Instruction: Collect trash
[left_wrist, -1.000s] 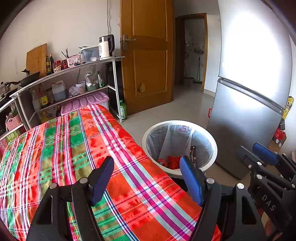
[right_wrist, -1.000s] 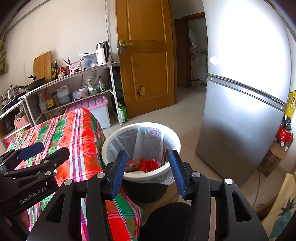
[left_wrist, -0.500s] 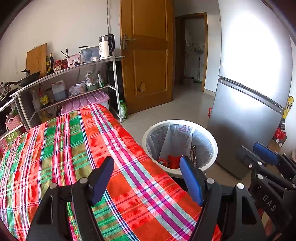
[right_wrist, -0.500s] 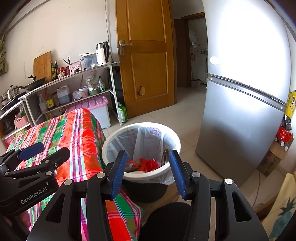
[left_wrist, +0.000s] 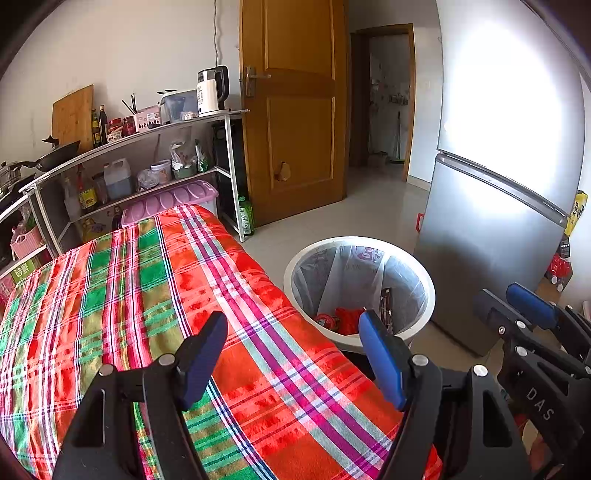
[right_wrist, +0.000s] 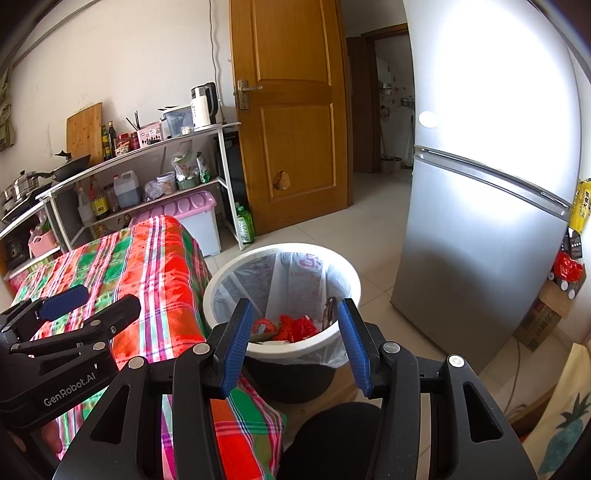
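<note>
Beside the table, at its near corner: I hold both claws low, side by side.
Fridge: silver, at my right, just past the bin.
Table: draped in a red-and-green plaid cloth, nothing on it.
Trash bin: white rim, clear liner, on the floor against the table's corner.
Trash: red wrappers and a dark packet at the bin's bottom.
My left claw: released, blue pads spread, nothing between them, over the cloth.
My right claw: released, empty, aimed into the bin.
</note>
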